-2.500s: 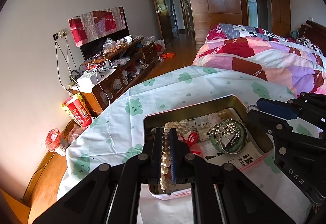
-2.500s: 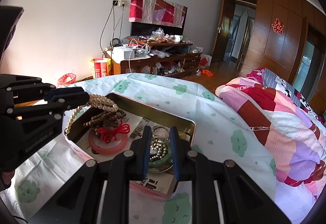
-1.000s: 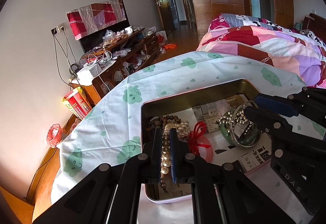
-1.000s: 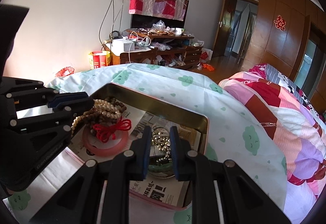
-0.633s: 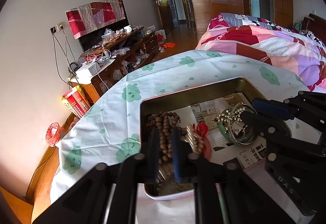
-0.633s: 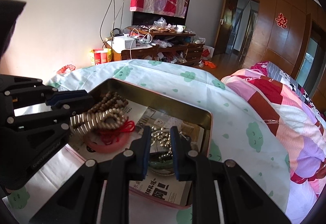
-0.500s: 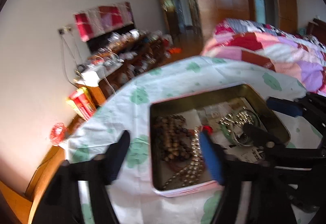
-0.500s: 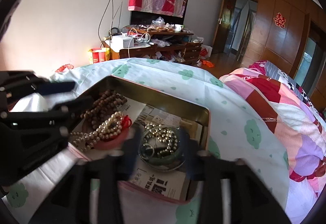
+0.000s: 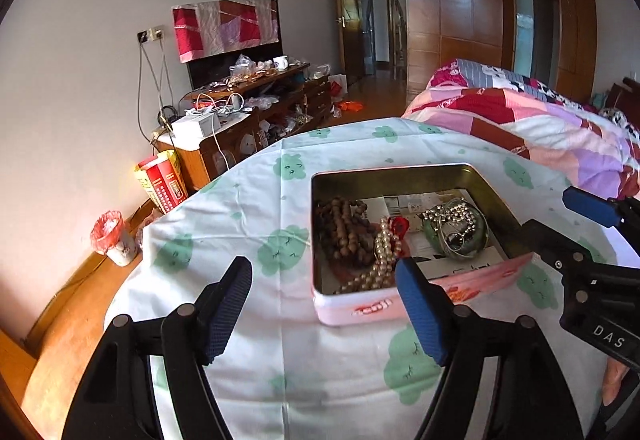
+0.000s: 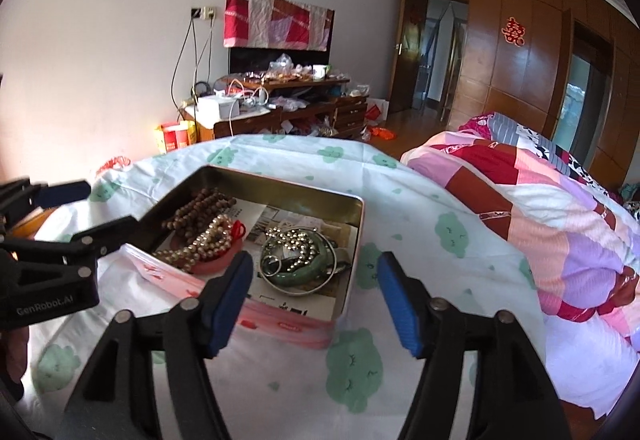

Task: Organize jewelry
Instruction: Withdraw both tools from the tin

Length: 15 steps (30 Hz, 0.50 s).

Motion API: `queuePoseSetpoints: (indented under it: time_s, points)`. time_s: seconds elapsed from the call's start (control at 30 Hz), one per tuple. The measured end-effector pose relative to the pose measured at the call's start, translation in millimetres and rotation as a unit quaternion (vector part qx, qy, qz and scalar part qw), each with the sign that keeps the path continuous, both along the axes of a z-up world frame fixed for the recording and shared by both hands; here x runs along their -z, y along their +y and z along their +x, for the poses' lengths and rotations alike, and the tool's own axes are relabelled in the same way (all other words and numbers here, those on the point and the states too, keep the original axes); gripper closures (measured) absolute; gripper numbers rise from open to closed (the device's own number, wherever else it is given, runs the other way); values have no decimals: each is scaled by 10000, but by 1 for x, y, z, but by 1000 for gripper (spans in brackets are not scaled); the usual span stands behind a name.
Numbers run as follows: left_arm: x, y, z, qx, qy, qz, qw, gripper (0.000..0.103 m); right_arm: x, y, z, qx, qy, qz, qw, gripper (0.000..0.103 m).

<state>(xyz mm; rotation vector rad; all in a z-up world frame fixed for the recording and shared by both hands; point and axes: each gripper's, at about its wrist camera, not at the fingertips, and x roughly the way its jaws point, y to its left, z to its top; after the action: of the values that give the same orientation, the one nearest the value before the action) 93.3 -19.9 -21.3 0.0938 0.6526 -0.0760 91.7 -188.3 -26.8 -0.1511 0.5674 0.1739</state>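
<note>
An open pink tin (image 9: 352,310) (image 10: 288,324) sits on the cloud-print tablecloth. In its left half lie a brown wooden bead string (image 9: 344,232) (image 10: 200,206), a pearl string (image 9: 380,260) (image 10: 200,242) and a red knot (image 9: 400,228). A green bangle with silver beads and rings (image 9: 456,236) (image 10: 300,260) lies in its right half. My left gripper (image 9: 322,272) (image 10: 106,205) stands wide open just short of the tin's near-left wall, holding nothing. My right gripper (image 10: 315,262) (image 9: 550,211) hovers before the tin's near-right corner; its jaws are opening and grip nothing.
The tablecloth (image 9: 248,200) drops off at the left edge toward the wooden floor. Beyond it are a red and yellow carton (image 9: 160,180) and a small bin (image 9: 110,236). A cluttered TV cabinet (image 10: 280,108) stands by the far wall, and a quilted bed (image 10: 540,200) lies to the right.
The left gripper let go of the pearl string, which now lies in the tin. The right gripper released the bangle bundle. Both opened and drew back from the tin.
</note>
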Motion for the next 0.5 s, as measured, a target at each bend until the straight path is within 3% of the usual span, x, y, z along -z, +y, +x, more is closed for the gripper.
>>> queuePoseSetpoints:
  time_s: [0.5]
  points:
    - [-6, 8, -14, -171, -44, 24, 9998, 28, -10, 1, -19, -43, -221, 178, 9996, 30]
